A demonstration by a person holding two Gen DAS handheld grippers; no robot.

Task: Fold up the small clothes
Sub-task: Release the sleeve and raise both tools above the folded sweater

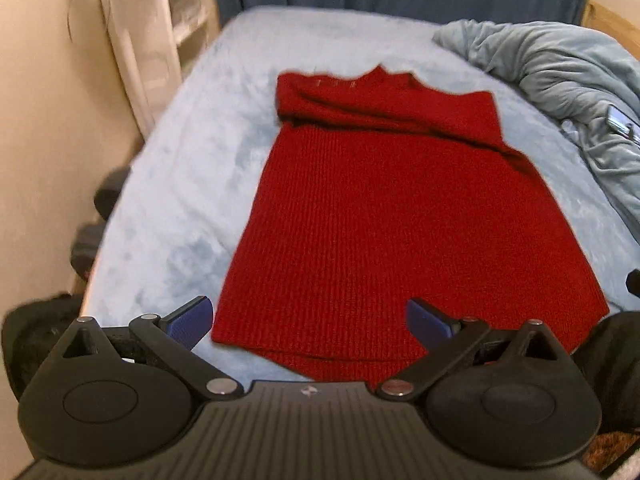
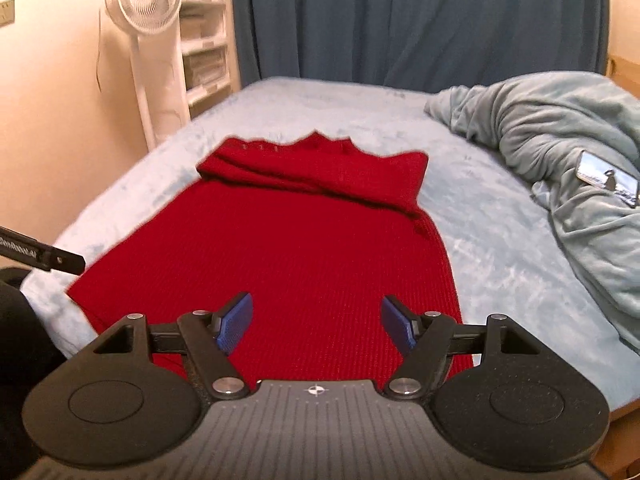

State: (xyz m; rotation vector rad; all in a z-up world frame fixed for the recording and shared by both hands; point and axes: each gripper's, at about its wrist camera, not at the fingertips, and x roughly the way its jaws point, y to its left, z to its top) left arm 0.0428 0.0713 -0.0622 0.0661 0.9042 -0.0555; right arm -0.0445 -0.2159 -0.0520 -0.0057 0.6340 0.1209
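A red knitted garment point(image 1: 384, 216) lies flat on the light blue bed point(image 1: 192, 168), its far part folded over across the top. It also shows in the right wrist view point(image 2: 296, 248). My left gripper point(image 1: 310, 322) is open and empty, above the garment's near hem at its left corner. My right gripper point(image 2: 316, 326) is open and empty, above the near hem toward its right side. The left gripper's tip point(image 2: 60, 262) shows at the left edge of the right wrist view.
A crumpled grey-blue blanket point(image 2: 560, 152) lies at the bed's right with a phone point(image 2: 608, 178) on it. A white fan point(image 2: 148, 40) and shelves point(image 2: 204, 40) stand by the left wall. A dark blue curtain point(image 2: 420, 20) hangs behind the bed.
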